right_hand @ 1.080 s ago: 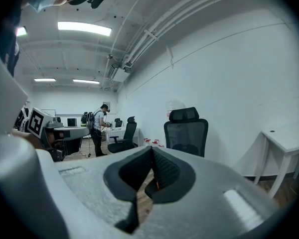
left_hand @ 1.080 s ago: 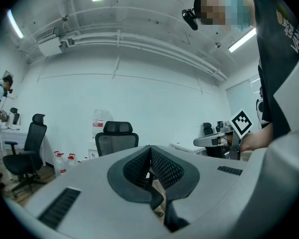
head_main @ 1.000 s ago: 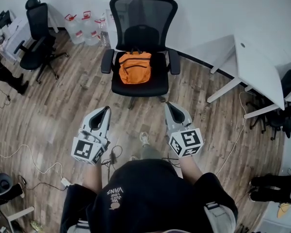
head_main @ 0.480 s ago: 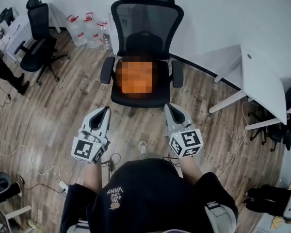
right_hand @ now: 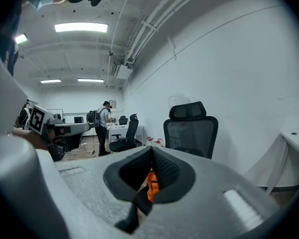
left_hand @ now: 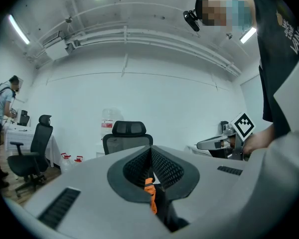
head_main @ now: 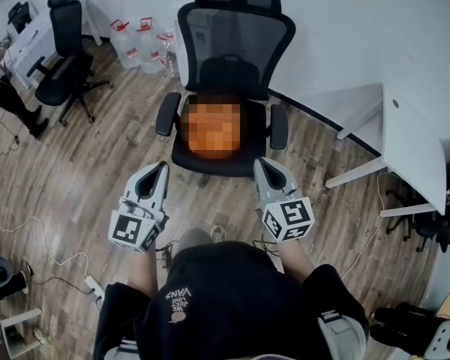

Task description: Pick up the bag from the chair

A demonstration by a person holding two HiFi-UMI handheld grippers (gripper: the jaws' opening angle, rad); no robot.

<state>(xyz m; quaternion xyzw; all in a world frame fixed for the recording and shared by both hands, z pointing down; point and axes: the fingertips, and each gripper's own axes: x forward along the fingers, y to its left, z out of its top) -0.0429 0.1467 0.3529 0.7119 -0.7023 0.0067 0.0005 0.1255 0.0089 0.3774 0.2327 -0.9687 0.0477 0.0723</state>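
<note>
At 12 o'clock on chair (head_main: pixel 236 40): bag (head_main: pixel 212 130), probably soft, light; take its top. Jaws together, empty: left gripper (head_main: pixel 159 172), right gripper (head_main: pixel 261 165).

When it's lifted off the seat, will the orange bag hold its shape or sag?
It will probably sag: the orange bag looks like soft fabric, so it should droop from wherever it is pinched. Its weight is hard to judge, since how full it is can't be seen. Pushing it rather than lifting may turn the office chair, which looks like a swivel type.
</note>
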